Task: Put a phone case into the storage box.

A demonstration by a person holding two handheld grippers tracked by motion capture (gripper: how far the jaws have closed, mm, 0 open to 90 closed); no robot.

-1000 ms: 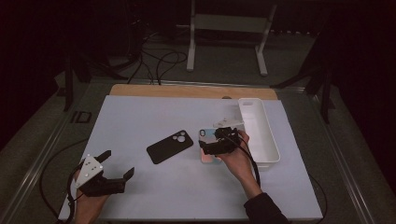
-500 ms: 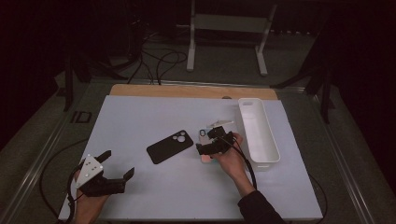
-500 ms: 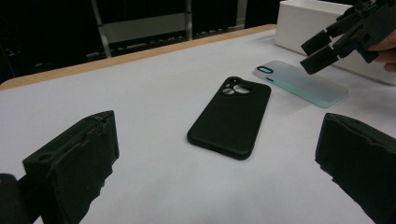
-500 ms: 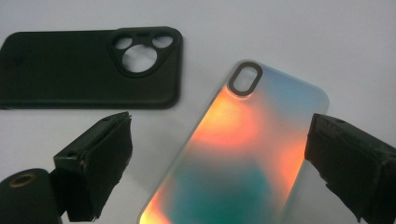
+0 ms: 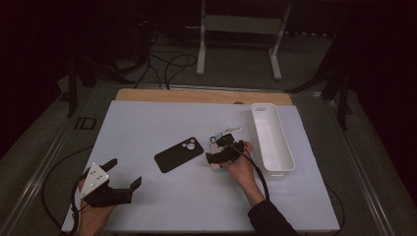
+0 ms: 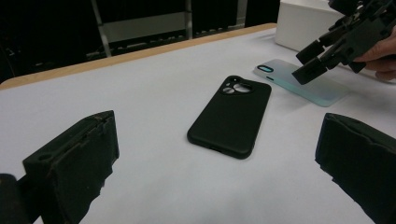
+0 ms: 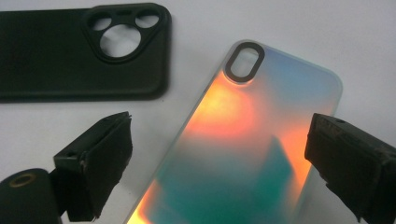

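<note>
Two phone cases flat on the white table top (image 5: pixel 162 206), both near its middle, apart from each other. Black phone case (image 5: pixel 179 154) slightly left of centre, lying at a slant, camera cut-out toward the far right; seen also in the left gripper view (image 6: pixel 231 115) and the right gripper view (image 7: pixel 79 51). Iridescent translucent phone case (image 7: pixel 238 140) just to its right, toward the white tray, glowing orange and teal under the right gripper's camera, oval camera hole at its far end; pale teal in the left gripper view (image 6: pixel 303 84); mostly hidden by the hand and gripper in the high view. White rectangular tray (image 5: pixel 272 140) along the right edge of the table, long side running front to back. Right gripper (image 5: pixel 223 151) poised directly over the iridescent case, jaws spread wide to either side of it, not closed on anything; cannot tell whether the jaw tips touch the case or the table. Right hand (image 5: pixel 241 164) behind it, forearm entering from the front edge. Left gripper (image 5: pixel 120 179) near the front left corner of the table, well apart from both cases, jaws wide apart and empty, pointed toward the black case. Left hand (image 5: pixel 93 216) at the front edge.
</note>
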